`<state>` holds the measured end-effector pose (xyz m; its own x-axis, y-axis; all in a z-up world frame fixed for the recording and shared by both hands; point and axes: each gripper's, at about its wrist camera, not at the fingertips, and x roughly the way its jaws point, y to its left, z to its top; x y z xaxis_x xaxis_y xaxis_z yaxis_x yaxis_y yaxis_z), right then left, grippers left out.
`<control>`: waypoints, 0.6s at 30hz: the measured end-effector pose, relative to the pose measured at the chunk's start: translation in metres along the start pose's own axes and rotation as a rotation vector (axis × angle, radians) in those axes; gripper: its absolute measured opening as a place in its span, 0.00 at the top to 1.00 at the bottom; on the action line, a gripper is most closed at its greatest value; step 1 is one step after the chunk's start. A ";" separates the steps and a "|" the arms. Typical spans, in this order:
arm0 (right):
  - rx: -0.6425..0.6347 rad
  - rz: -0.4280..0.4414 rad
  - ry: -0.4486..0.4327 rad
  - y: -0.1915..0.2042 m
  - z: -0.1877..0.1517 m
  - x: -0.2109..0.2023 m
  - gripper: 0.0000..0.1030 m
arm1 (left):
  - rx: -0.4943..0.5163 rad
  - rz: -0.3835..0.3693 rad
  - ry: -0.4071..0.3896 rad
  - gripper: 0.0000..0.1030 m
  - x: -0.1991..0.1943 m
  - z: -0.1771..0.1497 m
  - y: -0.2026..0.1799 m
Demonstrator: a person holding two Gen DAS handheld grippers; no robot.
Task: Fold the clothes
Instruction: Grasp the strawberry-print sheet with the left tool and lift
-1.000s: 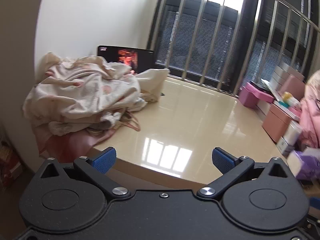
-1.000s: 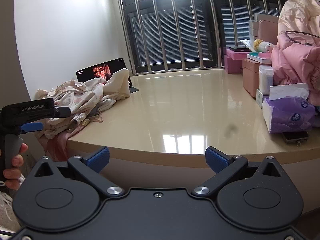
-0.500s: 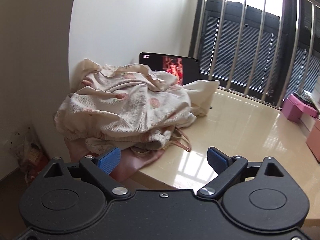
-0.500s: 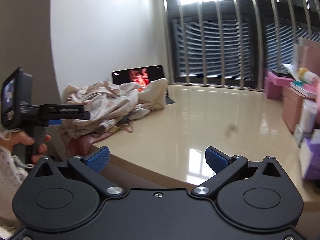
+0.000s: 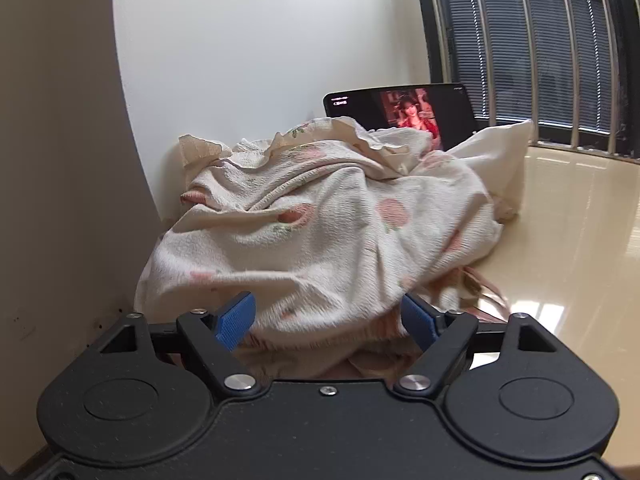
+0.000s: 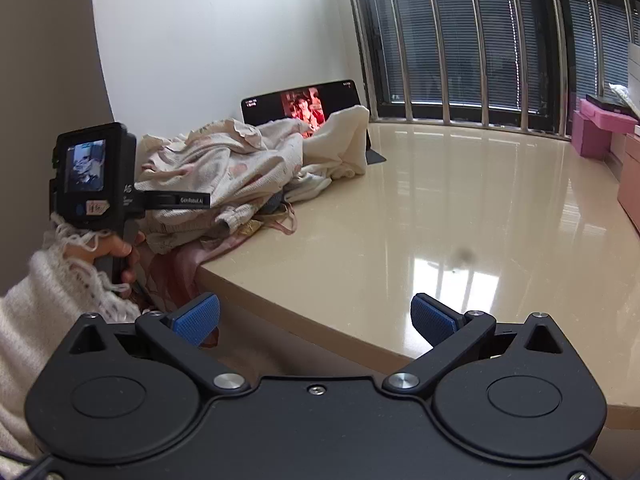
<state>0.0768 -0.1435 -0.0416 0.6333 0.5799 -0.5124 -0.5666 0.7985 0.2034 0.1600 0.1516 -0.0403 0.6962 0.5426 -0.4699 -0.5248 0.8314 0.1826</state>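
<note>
Cream crinkled cloth with pink blotches fills the left wrist view: a heap of clothes [image 5: 320, 224], several garments tangled, at the table [image 5: 568, 240] corner against the wall [image 5: 248, 48]. Left gripper [image 5: 330, 318]: jaws wide, blue pads [image 5: 236, 320] at the near foot of the heap, cloth showing between them; contact cannot be told, nothing pinched. Pink cloth under the cream layer, draped over the table edge. Thin straps [image 5: 486, 288] trail from the heap's right side. Tablet [image 5: 400, 114] upright behind the heap, screen lit, its lower part hidden by cloth.

Right wrist view. Right gripper [image 6: 316, 320]: jaws wide, empty, off the near table [image 6: 480, 208] edge, well apart from the clothes [image 6: 224, 172]. Left gripper unit [image 6: 92, 172] seen from the side in the person's hand [image 6: 116, 252], its fingers level with the lower heap. Tablet [image 6: 300, 106] just behind the clothes, a cream piece leaning on it. Pink boxes [image 6: 600, 132] at far right.

Risks, judged:
- A bite this low would likely take several layers, so more than one garment lifts.
- Straps may snag and drag the rest.
- A pull toward the person could tip the tablet, since cloth rests on it.
- Overhanging pink cloth may slide to the floor if the heap shifts.
</note>
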 end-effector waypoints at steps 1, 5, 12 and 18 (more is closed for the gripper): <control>0.003 -0.006 0.006 0.000 0.000 0.002 0.00 | 0.019 0.003 0.002 0.26 0.012 0.001 0.000; 0.024 -0.023 0.026 -0.001 0.003 0.012 0.00 | 0.072 -0.008 0.031 0.69 0.035 0.005 0.001; 0.001 -0.021 0.051 0.002 0.015 0.030 0.00 | -0.037 -0.241 -0.080 0.97 -0.004 0.056 0.020; -0.083 0.033 0.008 0.018 0.037 0.043 0.00 | -0.093 -0.550 -0.272 0.98 -0.081 0.133 0.023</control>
<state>0.1131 -0.0982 -0.0285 0.6092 0.6042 -0.5136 -0.6290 0.7626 0.1511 0.1566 0.1423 0.1165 0.9703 0.0585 -0.2348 -0.0852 0.9908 -0.1052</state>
